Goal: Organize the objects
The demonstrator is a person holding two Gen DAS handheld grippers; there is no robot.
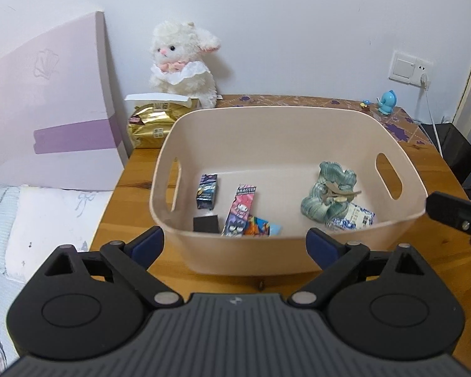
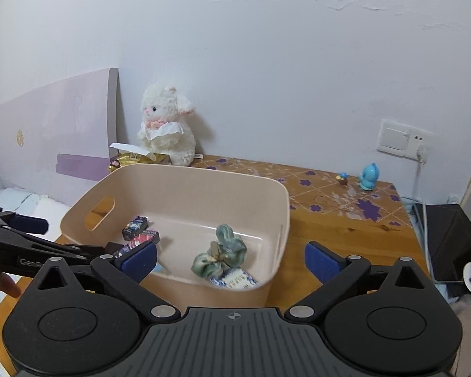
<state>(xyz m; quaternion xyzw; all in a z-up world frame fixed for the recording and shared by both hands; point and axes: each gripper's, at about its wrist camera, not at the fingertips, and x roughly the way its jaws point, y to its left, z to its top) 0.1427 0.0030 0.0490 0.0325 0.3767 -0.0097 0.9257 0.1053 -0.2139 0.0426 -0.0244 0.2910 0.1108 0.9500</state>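
Observation:
A beige plastic bin (image 1: 267,125) stands on the wooden table (image 1: 135,169). In it lie a small dark blue box (image 1: 207,191), a long pink cartoon box (image 1: 240,209), a black box (image 1: 206,223), an orange-and-blue packet (image 1: 260,226), a green scrunchie (image 1: 328,194) and a blue-and-white packet (image 1: 354,218). My left gripper (image 1: 235,246) is open and empty just in front of the bin's near wall. My right gripper (image 2: 230,260) is open and empty over the bin's (image 2: 179,185) near right corner, above the scrunchie (image 2: 223,251).
A white plush lamb (image 1: 182,62) and a gold snack bag (image 1: 150,125) sit behind the bin at the wall. A blue figurine (image 1: 386,102) stands at the table's far right. A bed with a lilac headboard (image 1: 47,119) lies left. A wall socket with cable (image 1: 424,78) is right.

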